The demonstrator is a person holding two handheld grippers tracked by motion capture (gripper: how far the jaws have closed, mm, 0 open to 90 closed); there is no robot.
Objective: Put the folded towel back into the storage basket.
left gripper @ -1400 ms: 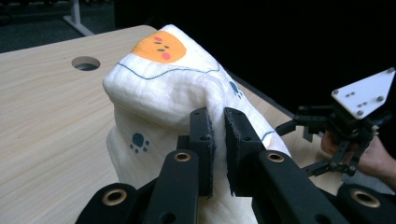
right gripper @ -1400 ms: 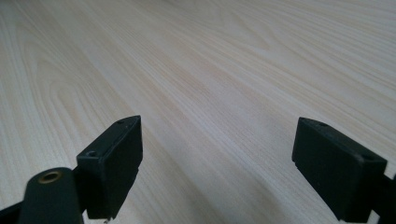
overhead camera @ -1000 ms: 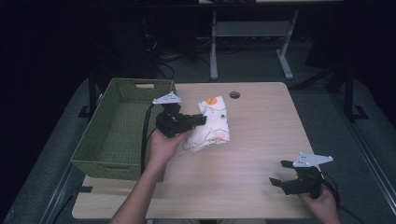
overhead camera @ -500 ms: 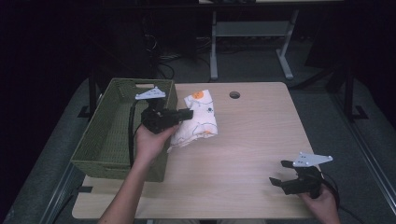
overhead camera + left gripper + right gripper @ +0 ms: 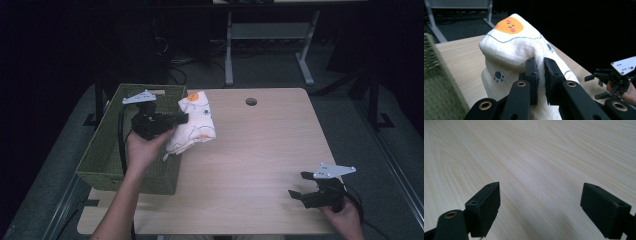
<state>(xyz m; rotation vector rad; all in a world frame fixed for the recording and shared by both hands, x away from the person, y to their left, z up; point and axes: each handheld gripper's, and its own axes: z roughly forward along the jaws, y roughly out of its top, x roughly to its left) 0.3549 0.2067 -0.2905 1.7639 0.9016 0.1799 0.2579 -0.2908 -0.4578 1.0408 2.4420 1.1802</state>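
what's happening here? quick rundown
A person works at a wooden table with a gripper in each hand. The left gripper is shut on a fold of a white cloth with an orange face and blue paw prints, holding it lifted by the rim of a green woven basket. The cloth is not in the basket yet. The right gripper rests near the table's front right corner, jaws open with nothing between them.

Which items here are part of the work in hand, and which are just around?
In use:
- white printed cloth, pinched by the left gripper
- green woven basket beside it

Idle or background:
- right gripper, open over the bare table
- metal stand legs behind
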